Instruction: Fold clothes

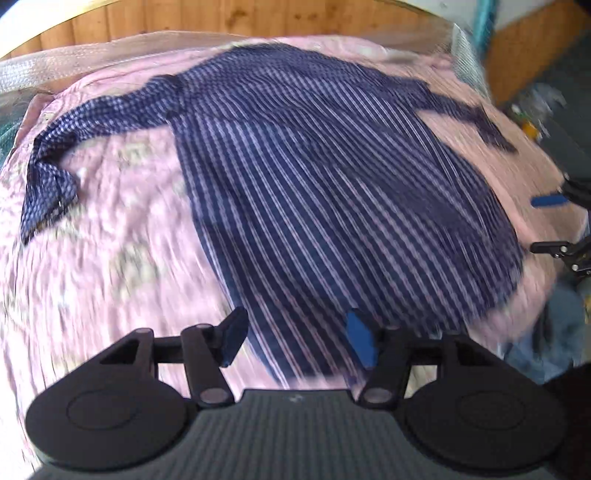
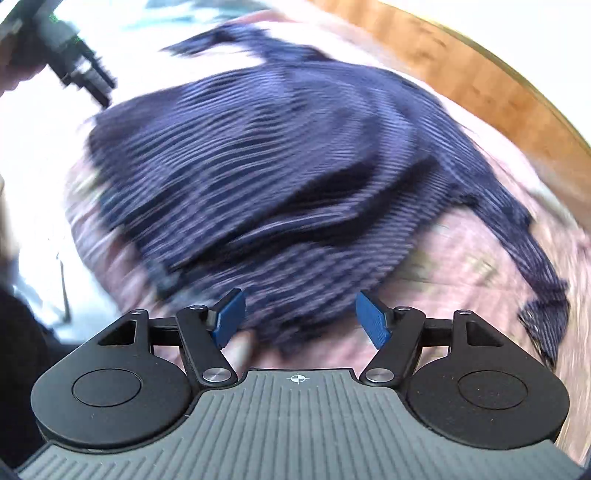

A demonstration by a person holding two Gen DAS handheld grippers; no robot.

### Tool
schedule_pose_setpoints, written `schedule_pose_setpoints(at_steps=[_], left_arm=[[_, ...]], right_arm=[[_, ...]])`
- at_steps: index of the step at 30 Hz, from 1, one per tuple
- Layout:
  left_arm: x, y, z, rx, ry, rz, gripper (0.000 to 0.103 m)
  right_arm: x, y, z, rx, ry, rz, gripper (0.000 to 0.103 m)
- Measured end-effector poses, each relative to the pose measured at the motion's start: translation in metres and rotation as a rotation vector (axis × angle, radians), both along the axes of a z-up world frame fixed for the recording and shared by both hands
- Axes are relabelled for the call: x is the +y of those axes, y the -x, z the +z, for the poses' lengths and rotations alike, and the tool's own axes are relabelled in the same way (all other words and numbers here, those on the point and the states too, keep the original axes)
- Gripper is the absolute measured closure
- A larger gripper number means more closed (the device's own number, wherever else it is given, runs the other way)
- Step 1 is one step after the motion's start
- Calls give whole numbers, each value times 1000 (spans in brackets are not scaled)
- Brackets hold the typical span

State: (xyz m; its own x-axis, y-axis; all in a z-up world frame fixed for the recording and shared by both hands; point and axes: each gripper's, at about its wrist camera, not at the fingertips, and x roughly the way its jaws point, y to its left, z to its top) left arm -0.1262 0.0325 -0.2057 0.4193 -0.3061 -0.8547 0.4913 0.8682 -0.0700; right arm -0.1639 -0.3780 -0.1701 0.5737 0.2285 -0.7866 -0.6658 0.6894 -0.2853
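Note:
A navy shirt with thin pale stripes lies spread on a pink bedspread. One sleeve trails to the left and the other sleeve reaches right. My left gripper hangs open over the shirt's near hem, with nothing pressed between its blue pads. My right gripper shows at the right edge, beside the shirt's side. In the blurred right wrist view the shirt has a layer lying over its body. My right gripper is open above its near edge. The left gripper is at the top left.
A wooden board runs behind the bed, with a clear plastic sheet along the far edge. Blurred clutter lies beyond the bed's right side. A blue-grey cloth hangs at the lower right. The pink bedspread lies bare right of the shirt.

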Motion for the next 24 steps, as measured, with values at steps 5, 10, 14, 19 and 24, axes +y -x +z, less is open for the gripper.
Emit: schedule_pose_setpoints(at_steps=[5,10,14,19,24], left_arm=[[-14,23,2,-46,-2,-33,42],[-42,30,-6,-89,-66,-103,40],[-65,41,-19,-108,-149,-211,37],[-89,47,-42,-153,-239,-271,35],[-84,24,-41,-106,-146,-165,84]], right_arm=[[21,8,-14,-30,21,23,42],[40,4,-29,-54,116,28,56],[37,-1,-27,-74,103,-28,64],[29,-5,-22,-96,51,-108,77],[16,-9,-11,-58,-63,-178,101]])
